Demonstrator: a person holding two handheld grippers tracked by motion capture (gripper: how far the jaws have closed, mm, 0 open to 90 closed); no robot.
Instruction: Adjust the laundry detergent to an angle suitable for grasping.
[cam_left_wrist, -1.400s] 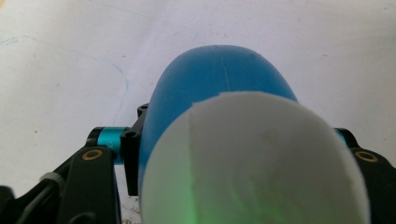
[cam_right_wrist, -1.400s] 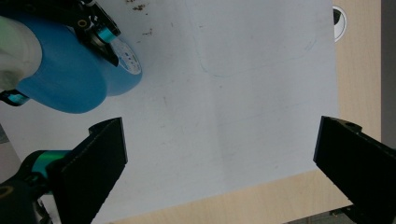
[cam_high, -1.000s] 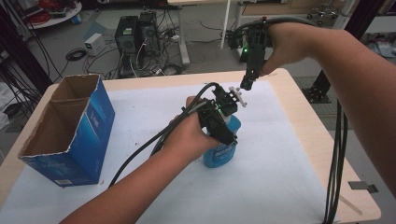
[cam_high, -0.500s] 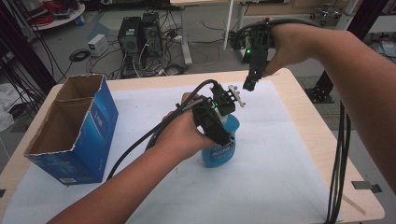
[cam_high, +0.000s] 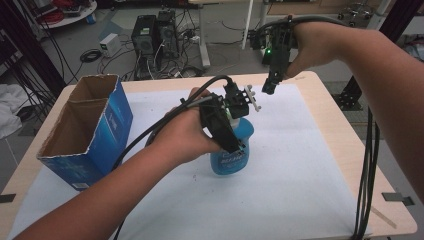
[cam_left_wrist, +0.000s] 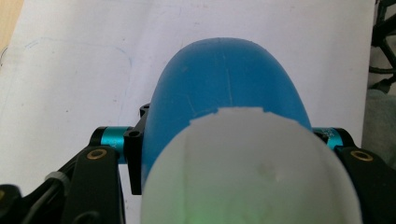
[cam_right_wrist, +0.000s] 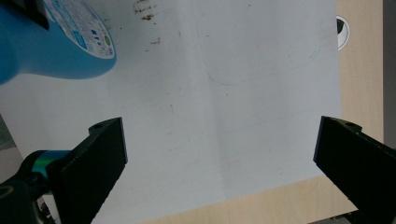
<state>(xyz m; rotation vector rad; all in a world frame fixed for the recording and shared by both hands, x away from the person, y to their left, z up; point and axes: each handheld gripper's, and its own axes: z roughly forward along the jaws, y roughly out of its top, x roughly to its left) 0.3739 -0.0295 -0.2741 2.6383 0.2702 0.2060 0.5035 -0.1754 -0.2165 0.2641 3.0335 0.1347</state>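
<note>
— So, from the high view, where does everything sit?

— A blue spray bottle (cam_high: 231, 150) stands upright near the middle of the white sheet (cam_high: 300, 175) that covers the worktop (cam_high: 345, 150). The left gripper (cam_high: 239, 142) comes down over its upper part, jaws on either side of the bottle, with the left hand (cam_high: 182, 132) wrapped around the gripper's body and a thick black cable (cam_high: 165, 122) trailing back from it. An open blue cardboard box (cam_high: 85, 132) stands well apart at the left of the sheet.

— And the other one?

— The right gripper (cam_high: 266, 89) hangs in the air above the far part of the sheet, pointing down, apart from the bottle's white nozzle — a green light glows on its body. The right hand (cam_high: 312, 47) holds it from above.

— What does the left gripper view add?

— The bottle's white cap (cam_left_wrist: 252, 172) rises huge and blurred in the foreground, the blue shoulder behind it. Both black jaws sit tight against the blue body, one at each side, so this gripper is clamped on the bottle. White sheet lies beyond.

— Right gripper view?

— Its two black jaws stand wide apart with nothing between them. Below lies the white sheet, bearing a faint blue pen line (cam_right_wrist: 261, 74) and some brown specks (cam_right_wrist: 147, 11). The blue bottle, label showing, enters at the upper left corner, clear of the jaws. Bare wood of the worktop shows along the right edge and the bottom.
</note>
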